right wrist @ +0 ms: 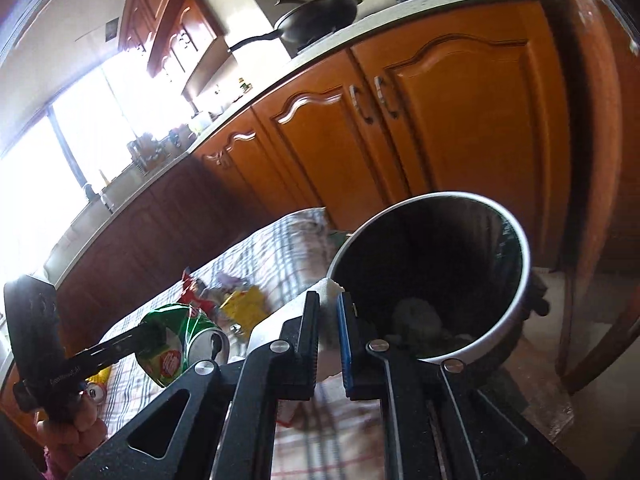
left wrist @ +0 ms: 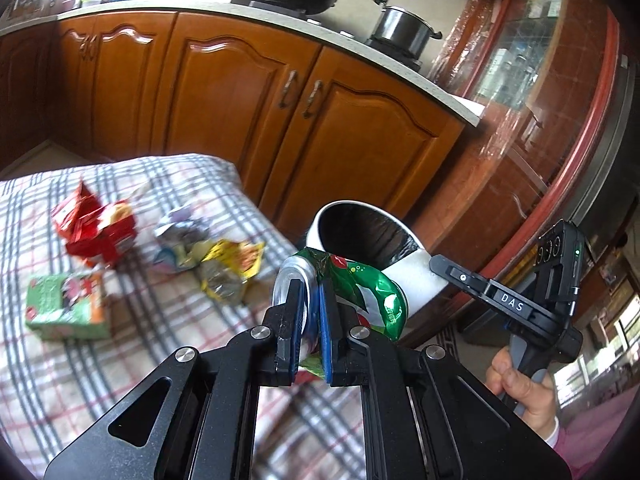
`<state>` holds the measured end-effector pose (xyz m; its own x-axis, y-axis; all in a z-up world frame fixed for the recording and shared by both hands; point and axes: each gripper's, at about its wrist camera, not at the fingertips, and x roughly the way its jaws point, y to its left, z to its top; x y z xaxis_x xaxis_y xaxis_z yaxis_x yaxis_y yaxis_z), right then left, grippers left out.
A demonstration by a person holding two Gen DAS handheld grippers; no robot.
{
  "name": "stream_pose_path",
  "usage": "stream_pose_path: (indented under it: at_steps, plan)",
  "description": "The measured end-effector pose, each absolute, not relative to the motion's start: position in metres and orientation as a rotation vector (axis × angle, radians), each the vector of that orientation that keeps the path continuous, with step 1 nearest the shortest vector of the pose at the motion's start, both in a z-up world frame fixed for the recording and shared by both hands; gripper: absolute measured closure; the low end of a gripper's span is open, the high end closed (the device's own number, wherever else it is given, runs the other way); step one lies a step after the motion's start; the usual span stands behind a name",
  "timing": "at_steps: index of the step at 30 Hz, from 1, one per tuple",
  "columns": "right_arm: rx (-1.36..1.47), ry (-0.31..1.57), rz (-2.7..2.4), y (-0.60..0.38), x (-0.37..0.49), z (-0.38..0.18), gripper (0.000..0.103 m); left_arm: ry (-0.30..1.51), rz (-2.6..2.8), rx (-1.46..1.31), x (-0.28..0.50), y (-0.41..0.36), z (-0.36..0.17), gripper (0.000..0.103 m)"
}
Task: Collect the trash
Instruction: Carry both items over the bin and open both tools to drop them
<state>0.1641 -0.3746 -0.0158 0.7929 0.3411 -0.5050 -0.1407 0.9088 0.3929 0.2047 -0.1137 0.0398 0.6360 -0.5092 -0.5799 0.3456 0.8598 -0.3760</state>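
Left gripper (left wrist: 310, 312) clamped on a crushed green aluminium drink can (left wrist: 352, 292), held above the near right edge of the grey-and-red plaid tablecloth (left wrist: 120, 360). Right gripper (right wrist: 329, 332) closed on the rim of the white round trash bin with black liner (right wrist: 516, 304), bin tipped toward the table. Still on the cloth, far left: red crumpled wrapper (left wrist: 96, 228), yellow snack wrapper (left wrist: 232, 264), green carton (left wrist: 66, 306). Orange wooden cabinets (left wrist: 240, 100) behind.
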Motion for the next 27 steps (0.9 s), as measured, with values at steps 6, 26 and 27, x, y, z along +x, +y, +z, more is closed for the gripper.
stream_pose_path:
  at_steps: [6, 26, 27]
  plan:
    - [0.34, 0.59, 0.221, -0.397, 0.172, -0.012, 0.094, 0.746, -0.513, -0.227, 0.228, -0.142, 0.043, 0.096]
    - [0.281, 0.635, 0.098, -0.449, 0.216, -0.029, 0.094, 0.822, -0.507, -0.092, 0.293, -0.234, 0.02, 0.096]
    - [0.276, 0.638, 0.093, -0.449, 0.218, -0.03, 0.094, 0.827, -0.505, -0.087, 0.295, -0.238, 0.019, 0.096]
